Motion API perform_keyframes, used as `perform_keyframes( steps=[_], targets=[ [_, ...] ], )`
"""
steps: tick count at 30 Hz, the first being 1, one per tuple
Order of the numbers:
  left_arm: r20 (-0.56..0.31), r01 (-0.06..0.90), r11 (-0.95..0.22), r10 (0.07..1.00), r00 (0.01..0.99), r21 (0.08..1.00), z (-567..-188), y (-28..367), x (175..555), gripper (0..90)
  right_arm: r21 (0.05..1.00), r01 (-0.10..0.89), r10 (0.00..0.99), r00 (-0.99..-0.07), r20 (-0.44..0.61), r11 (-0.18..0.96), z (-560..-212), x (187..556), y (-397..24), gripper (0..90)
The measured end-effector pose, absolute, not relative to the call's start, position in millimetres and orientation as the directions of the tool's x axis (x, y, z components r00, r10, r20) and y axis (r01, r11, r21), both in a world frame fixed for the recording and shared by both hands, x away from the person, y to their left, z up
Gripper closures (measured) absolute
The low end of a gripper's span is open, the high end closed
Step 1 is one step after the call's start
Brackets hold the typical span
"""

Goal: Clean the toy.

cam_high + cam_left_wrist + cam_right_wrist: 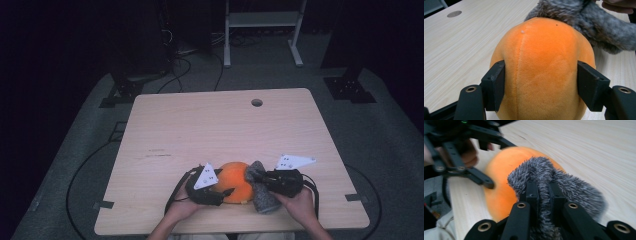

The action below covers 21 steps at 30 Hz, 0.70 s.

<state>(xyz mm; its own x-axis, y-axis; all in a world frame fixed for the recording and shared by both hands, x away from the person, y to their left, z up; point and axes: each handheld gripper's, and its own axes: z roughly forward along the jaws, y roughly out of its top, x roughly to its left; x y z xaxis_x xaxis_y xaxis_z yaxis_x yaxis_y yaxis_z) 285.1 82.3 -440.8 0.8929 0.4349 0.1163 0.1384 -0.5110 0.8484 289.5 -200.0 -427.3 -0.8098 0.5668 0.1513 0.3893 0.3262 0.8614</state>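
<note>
Orange plush is what we have in the left gripper [541, 85], its pads pressed into both flanks of the round toy [234, 181] near the table's [210, 125] front edge, while our right gripper [544, 192] is pinched tight on a fold of the grey fur piece [564, 185] lying against the toy's far side. Both materials are soft (and likely slippery), so we judge the toy could squeeze out of the pads if we pull. A hard tug from the right could also slip its thin pinch off the fur, or drag the toy toward the edge.
</note>
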Motion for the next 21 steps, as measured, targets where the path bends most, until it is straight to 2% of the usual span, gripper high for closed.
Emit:
perform_keyframes(
  steps=[3,7,8,10,13,15,17,18,19,21],
  targets=[
    [0.081,0.155,-0.494,0.424,0.902,0.855,-440.5,84.3,287.0,27.1,0.839,0.420,0.611,-0.779,0.138,0.346,-430.2,291.1,-205.7,80.9],
    [-0.042,0.257,-0.425,0.453,0.890,0.868,-438.3,91.1,298.0,6.7,0.838,0.426,0.595,-0.788,0.158,0.341,-432.7,291.0,-208.6,80.9],
    [-0.042,0.257,-0.425,0.453,0.890,0.868,-438.3,91.1,298.0,4.5,0.838,0.426,0.595,-0.788,0.158,0.341,-432.7,291.0,-208.6,80.9],
    [-0.149,0.352,-0.424,0.441,0.885,0.834,-446.4,93.3,308.4,5.9,0.837,0.428,0.592,-0.789,0.162,0.341,-432.6,292.9,-208.7,80.8],
    [-0.071,0.292,-0.426,0.463,0.884,0.857,-441.6,92.7,302.2,23.3,0.843,0.411,0.601,-0.787,0.136,0.347,-427.9,291.4,-207.0,80.9],
    [0.001,0.239,-0.409,0.506,0.863,0.880,-434.7,89.0,296.3,30.7,0.866,0.364,0.600,-0.794,0.096,0.343,-418.3,285.0,-203.5,80.9],
    [0.120,0.171,-0.458,0.539,0.833,0.872,-430.3,80.2,289.8,32.3,0.899,0.298,0.574,-0.816,0.065,0.322,-405.9,275.9,-196.4,80.9],
    [0.120,0.171,-0.458,0.539,0.833,0.872,-430.3,80.2,289.8,32.5,0.899,0.298,0.574,-0.816,0.065,0.322,-405.9,275.9,-196.4,80.9],
    [0.157,0.149,-0.477,0.542,0.825,0.866,-430.1,75.7,286.9,32.5,0.909,0.267,0.558,-0.829,0.047,0.321,-401.0,271.1,-191.2,80.9],
    [0.203,0.114,-0.512,0.522,0.828,0.851,-431.7,66.8,279.9,32.5,0.897,0.212,0.533,-0.845,-0.031,0.388,-399.6,265.5,-175.7,80.9]
  ],
)
